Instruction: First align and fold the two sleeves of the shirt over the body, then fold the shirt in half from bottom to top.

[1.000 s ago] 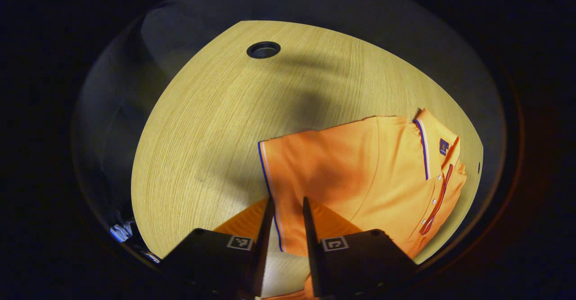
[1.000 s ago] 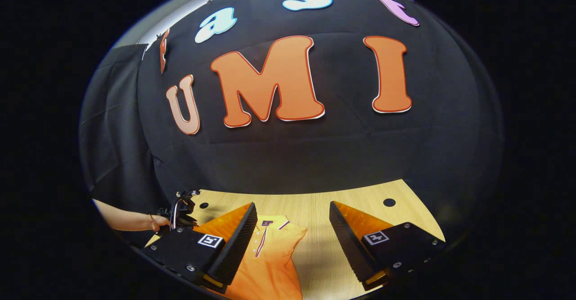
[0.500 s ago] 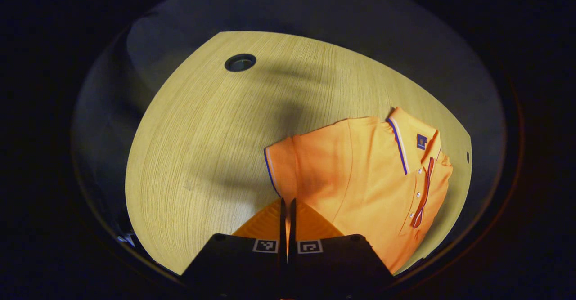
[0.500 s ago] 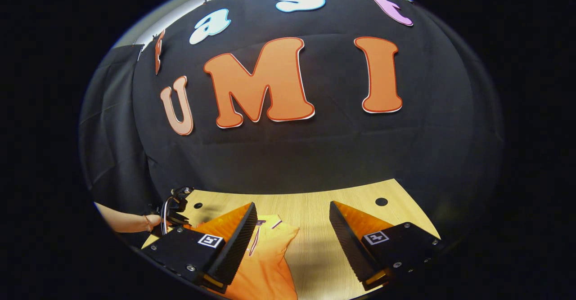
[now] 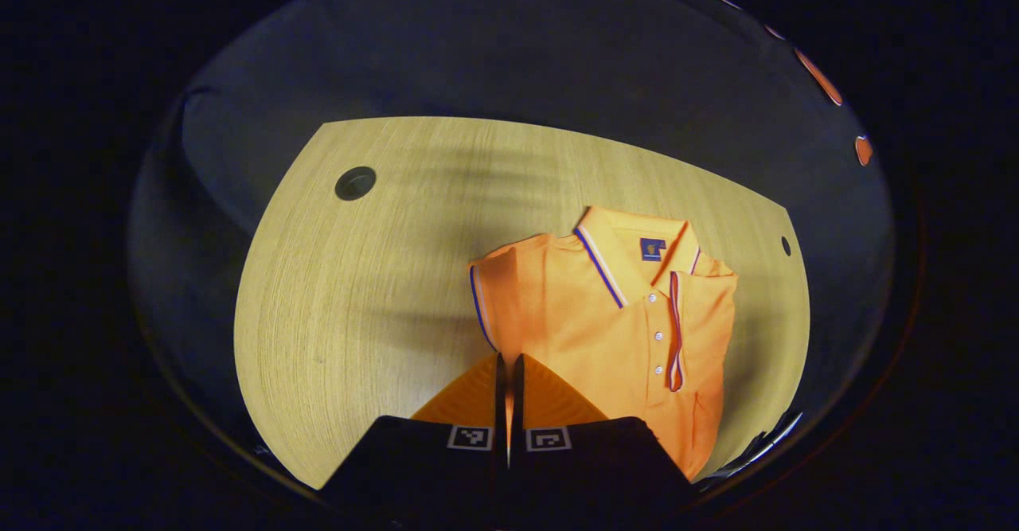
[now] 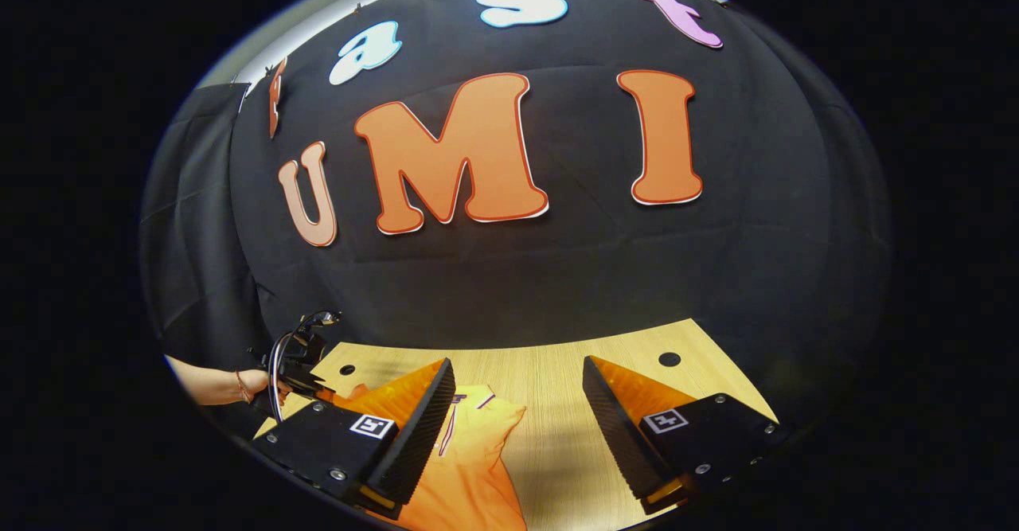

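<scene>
**Left jaws pinched together at the sleeve edge, right jaws spread over the table**

Left gripper [image 5: 508,372]: fingers were pressed together, only a hairline slit between them. Tips sat right at the lower end of the blue-trimmed sleeve [image 5: 487,296] cuff. Couldn't tell whether cloth was actually caught between them; the tips covered that spot.

Right gripper [image 6: 517,404]: fingers were spread wide, nothing between them but bare table [image 6: 557,372] and a corner of the shirt [image 6: 470,451]. It hung above the wood and wasn't touching the shirt. In the right gripper view the other gripper [image 6: 294,352] showed far left, held in a hand [image 6: 253,381].

Shirt [image 5: 629,332]: orange polo, blue and white trim on collar and sleeve hem, buttoned placket with a red stripe, small dark tag inside the collar. It lay front side up on the light wood table [image 5: 358,292], right of centre in the left gripper view. The sleeve nearest the left gripper was folded in over the body. The far sleeve wasn't visible enough to judge.

Orientation in the left gripper view: collar [image 5: 637,248] toward the far edge, hem toward the camera, long axis running near to far with a slight tilt. A round dark grommet [image 5: 355,183] sat well apart to the left.
</scene>
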A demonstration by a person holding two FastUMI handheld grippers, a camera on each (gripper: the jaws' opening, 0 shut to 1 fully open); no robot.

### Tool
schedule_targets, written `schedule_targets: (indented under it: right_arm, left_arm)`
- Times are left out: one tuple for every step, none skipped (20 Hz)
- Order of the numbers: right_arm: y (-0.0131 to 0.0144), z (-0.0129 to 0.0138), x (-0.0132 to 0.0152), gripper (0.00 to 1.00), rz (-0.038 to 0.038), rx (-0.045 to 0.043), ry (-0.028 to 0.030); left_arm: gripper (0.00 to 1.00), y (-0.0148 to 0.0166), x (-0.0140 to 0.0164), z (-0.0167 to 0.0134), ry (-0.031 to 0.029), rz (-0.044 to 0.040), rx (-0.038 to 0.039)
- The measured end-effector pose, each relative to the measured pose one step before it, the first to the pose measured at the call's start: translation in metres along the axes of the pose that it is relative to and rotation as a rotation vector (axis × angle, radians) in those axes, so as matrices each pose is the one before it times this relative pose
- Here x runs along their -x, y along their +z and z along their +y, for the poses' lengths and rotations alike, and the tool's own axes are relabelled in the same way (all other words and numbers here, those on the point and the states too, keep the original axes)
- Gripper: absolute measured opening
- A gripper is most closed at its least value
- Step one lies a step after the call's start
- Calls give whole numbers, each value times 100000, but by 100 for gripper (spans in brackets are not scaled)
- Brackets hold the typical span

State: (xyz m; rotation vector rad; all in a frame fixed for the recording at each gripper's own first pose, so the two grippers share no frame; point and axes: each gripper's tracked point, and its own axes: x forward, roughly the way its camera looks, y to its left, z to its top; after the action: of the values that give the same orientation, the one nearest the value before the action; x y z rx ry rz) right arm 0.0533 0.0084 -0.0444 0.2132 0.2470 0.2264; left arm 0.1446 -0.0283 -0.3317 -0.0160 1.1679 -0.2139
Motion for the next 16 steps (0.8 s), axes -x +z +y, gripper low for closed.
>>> schedule_targets:
  right_arm:
    - [99, -200, 147, 98, -327, 205, -398]
    - [15, -157, 134, 98, -279, 300, -430]
    - [93, -237, 207, 98, -99, 244, -410]
    - [-13, -215, 177, 98, -139, -15, -664]
    - [-98, -171, 65, 98, 151, -147, -154]
    - [-248, -129, 57, 98, 717, -342, -156]
    - [-197, -80, 110, 98, 634, -300, -59]
    - [-147, -61, -117, 98, 635, -203, -372]
    - [-179, -163, -97, 98, 429, 24, -484]
    - [-301, -265, 145, 98, 355, 70, -573]
    - [-308, -161, 174, 98, 881, 127, -75]
    - [-348, -88, 178, 98, 994, 188, 199]
    - [-240, -98, 63, 98, 750, 200, -140]
    - [-141, -65, -11, 98, 308, 441, -273]
    - [-114, -121, -5, 98, 390, 347, -359]
    - [-99, 18, 41, 98, 341, -9, -19]
  left_arm:
    - [1, 316, -7, -853, -394, -173, -2535]
    - [1, 54, -182, -1040, -748, 283, -2289]
    - [1, 71, -290, -1116, -846, 604, -2055]
    - [1, -46, -359, -1021, -1100, 843, -1879]
    - [1, -22, -202, -1003, -1227, 856, -1620]
    - [1, -231, -437, -1116, -1263, 954, -1162]
    - [1, 4, -414, -862, -421, 1037, -913]
    - [1, -302, -374, -588, 1379, 1759, -717]
    - [1, -405, -354, -338, 2316, 2907, -606]
    - [1, -204, -444, -949, -421, 1250, -576]
    - [1, -75, -482, -1110, -2179, 519, 411]
    - [2, -42, -245, -1216, -2556, -372, 1141]
    - [4, 12, -144, -1185, -3045, -533, 1226]
    - [5, -221, -172, -929, -2654, 6, 756]
    - [8, -107, 67, -722, -1533, -137, 319]
    - [7, -84, -489, -805, -2462, -512, 588]
